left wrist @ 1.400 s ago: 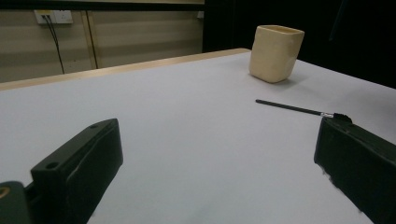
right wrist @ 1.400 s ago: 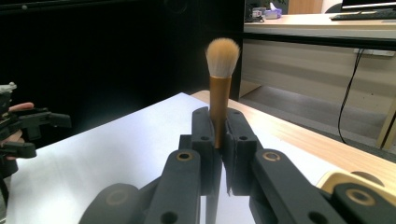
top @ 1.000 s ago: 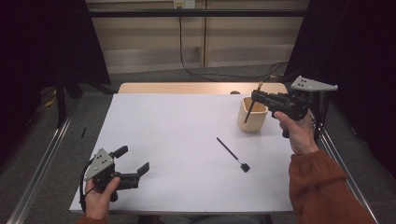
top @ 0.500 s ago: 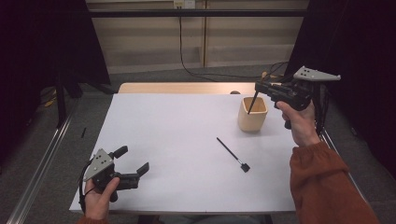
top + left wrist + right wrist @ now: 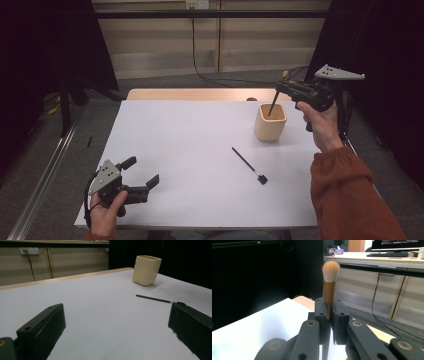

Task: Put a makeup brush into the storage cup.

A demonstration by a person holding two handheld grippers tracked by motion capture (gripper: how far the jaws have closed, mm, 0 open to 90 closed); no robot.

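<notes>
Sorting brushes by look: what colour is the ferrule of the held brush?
Copper-orange ferrule, pale bristles above; clearest in the right gripper view.

1. A white table top [image 5: 190, 150] took up the middle of the high view, with a strip of pale wood [image 5: 190, 94] along its far edge.
2. A thin black brush [image 5: 248, 165] lay flat on the white surface, near the right side, pointing diagonally.
3. Beige wall panels [image 5: 165, 45] ran behind the table, with a white socket [image 5: 197, 4] at the top.
4. A black cable [image 5: 200, 50] hung down from that socket to the grey floor [image 5: 45, 145].
5. Dark curtains [image 5: 45, 45] stood on both sides.
6. In the right gripper view, a desk [image 5: 372, 257] carried a keyboard [image 5: 390, 255] and a monitor [image 5: 399, 245].
</notes>
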